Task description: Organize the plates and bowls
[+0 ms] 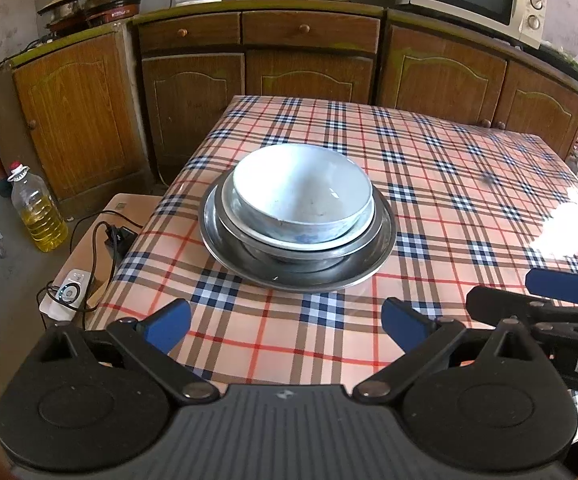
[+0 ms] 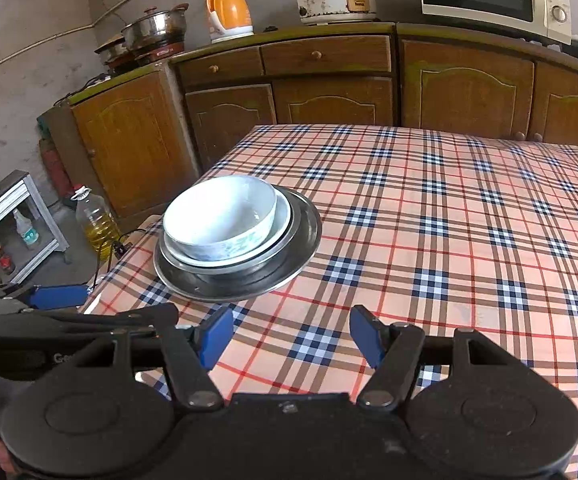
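1. On the worktop [image 1: 469, 184], left of centre: white bowl [image 1: 303, 196] nested in plates [image 1: 297, 268], already stacked.
2. Your left gripper [image 1: 285, 324] faces it straight ahead, nearer; jaws wide, empty.
3. Right gripper [image 2: 291, 338] sits right of the stack, open, empty.

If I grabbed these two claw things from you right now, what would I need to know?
Left gripper: open, empty, held back from the dishes.
Right gripper: open, empty, also short of the dishes.
Dishes: one stack near the left edge of the checked table. The white bowl sits in a white plate, which sits in a metal bowl on a wide metal plate.
Done: everything visible is nested in one pile.
Left: nothing loose in view; perhaps just move the stack, if that is wanted.
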A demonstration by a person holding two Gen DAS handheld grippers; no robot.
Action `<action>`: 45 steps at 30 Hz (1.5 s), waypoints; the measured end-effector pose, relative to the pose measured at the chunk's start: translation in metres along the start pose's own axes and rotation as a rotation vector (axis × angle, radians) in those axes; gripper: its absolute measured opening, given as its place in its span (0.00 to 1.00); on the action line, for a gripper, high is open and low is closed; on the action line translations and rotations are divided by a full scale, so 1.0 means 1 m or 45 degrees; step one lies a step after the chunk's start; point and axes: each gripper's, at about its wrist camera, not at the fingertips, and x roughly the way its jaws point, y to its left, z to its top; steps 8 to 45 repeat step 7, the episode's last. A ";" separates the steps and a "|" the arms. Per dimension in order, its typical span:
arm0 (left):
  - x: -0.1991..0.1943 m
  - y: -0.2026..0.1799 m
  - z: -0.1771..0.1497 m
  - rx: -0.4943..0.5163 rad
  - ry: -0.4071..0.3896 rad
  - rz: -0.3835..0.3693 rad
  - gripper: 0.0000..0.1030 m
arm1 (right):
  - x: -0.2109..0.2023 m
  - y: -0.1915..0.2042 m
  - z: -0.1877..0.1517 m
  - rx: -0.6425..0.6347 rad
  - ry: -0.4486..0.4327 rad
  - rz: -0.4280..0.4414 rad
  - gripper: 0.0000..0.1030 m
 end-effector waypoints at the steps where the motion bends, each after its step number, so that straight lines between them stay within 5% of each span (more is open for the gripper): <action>1: 0.000 0.000 0.000 -0.001 -0.003 0.000 1.00 | 0.000 0.001 0.000 0.001 -0.001 0.001 0.76; 45: 0.003 0.001 0.000 0.000 0.007 -0.015 1.00 | 0.002 0.000 -0.001 0.000 0.001 0.003 0.76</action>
